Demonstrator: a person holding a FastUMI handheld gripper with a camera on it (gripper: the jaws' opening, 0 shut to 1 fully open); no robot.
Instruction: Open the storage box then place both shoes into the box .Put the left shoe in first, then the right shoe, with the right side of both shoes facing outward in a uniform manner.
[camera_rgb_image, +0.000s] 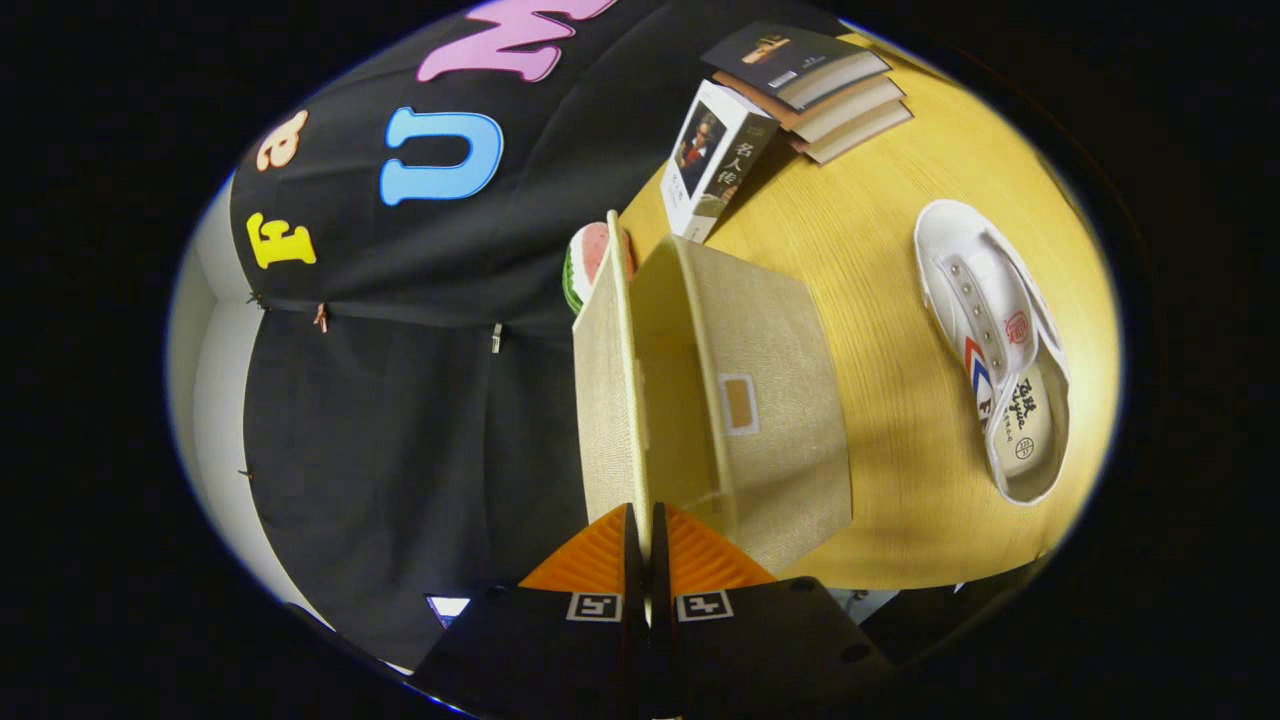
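The view is rolled sideways. A beige fabric storage box (770, 400) stands on the wooden table (880, 300), its inside showing hollow. Its lid (603, 400) is swung up on edge, and my gripper (645, 530) is shut on the lid's rim, both fingers pressed to the thin panel. A white canvas shoe (995, 345) with red and blue stripes lies on the table beyond the box, apart from it, its opening facing me.
A stack of books (815, 85) and an upright boxed book (715, 160) sit at the table's far end. A watermelon-slice toy (590, 262) peeks out behind the lid. The booth's black cloth wall hangs behind the box.
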